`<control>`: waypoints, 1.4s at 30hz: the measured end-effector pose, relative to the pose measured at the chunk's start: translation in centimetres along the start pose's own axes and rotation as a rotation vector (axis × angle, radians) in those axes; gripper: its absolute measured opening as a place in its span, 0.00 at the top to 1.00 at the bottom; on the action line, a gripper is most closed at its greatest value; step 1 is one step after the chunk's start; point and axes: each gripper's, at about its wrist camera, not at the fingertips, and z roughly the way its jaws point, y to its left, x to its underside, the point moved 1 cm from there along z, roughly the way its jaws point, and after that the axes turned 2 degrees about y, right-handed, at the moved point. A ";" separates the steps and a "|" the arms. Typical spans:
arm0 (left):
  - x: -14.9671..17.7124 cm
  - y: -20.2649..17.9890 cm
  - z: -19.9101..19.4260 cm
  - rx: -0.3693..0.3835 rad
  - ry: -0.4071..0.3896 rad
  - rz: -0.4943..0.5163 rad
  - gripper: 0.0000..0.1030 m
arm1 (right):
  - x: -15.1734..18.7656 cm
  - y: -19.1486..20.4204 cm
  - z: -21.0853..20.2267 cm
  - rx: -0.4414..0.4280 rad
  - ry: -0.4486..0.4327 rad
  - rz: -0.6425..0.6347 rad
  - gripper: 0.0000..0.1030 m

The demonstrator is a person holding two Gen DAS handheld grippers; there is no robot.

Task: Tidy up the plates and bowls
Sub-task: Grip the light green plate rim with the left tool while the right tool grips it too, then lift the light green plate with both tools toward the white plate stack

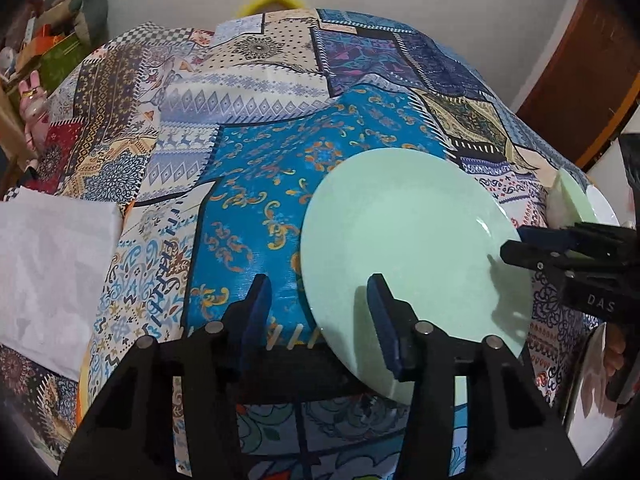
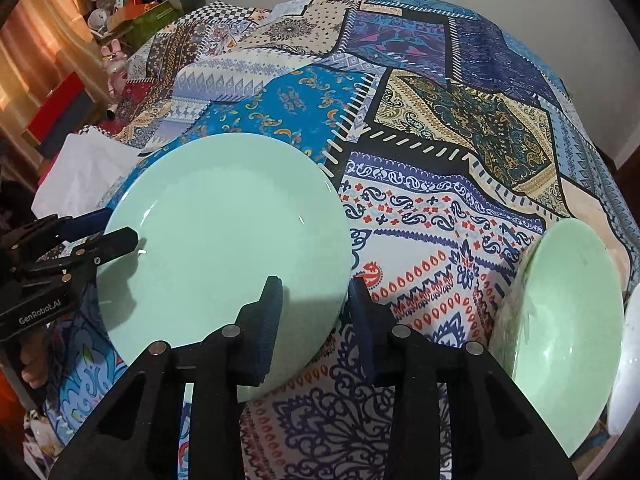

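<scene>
A mint green plate (image 1: pixel 408 248) (image 2: pixel 224 240) lies flat on the patchwork tablecloth (image 1: pixel 280 168) (image 2: pixel 440 208). My left gripper (image 1: pixel 320 312) straddles the plate's left rim. One blue-padded finger (image 1: pixel 384 320) hangs over the plate and the other stands off it, with cloth showing in the gap. My right gripper (image 2: pixel 316 308) straddles the opposite rim, one finger (image 2: pixel 272 312) over the plate and the other just outside the edge. Each gripper also shows in the other's view, the right gripper (image 1: pixel 532 252) and the left gripper (image 2: pixel 100 248), at the plate's sides. Neither pair of pads visibly presses the plate.
A mint green bowl (image 2: pixel 560 340) (image 1: pixel 568 196) sits right of the plate, with a white dish (image 2: pixel 628 360) beside it. White paper (image 1: pixel 52 272) (image 2: pixel 88 172) lies at the left. Boxes and toys (image 1: pixel 48 52) crowd the far left, and a wooden door (image 1: pixel 580 80) stands at the right.
</scene>
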 end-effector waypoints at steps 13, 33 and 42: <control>-0.6 -0.2 1.2 0.023 0.042 0.004 0.56 | -0.2 -0.2 1.0 -0.018 0.040 0.004 0.70; 0.9 -0.8 -0.6 0.011 0.031 0.017 0.67 | 0.9 0.3 -0.3 -0.039 -0.010 -0.014 0.81; 1.8 -0.9 -2.5 0.008 0.012 -0.007 0.67 | 1.4 1.1 -2.1 -0.043 -0.037 -0.024 0.82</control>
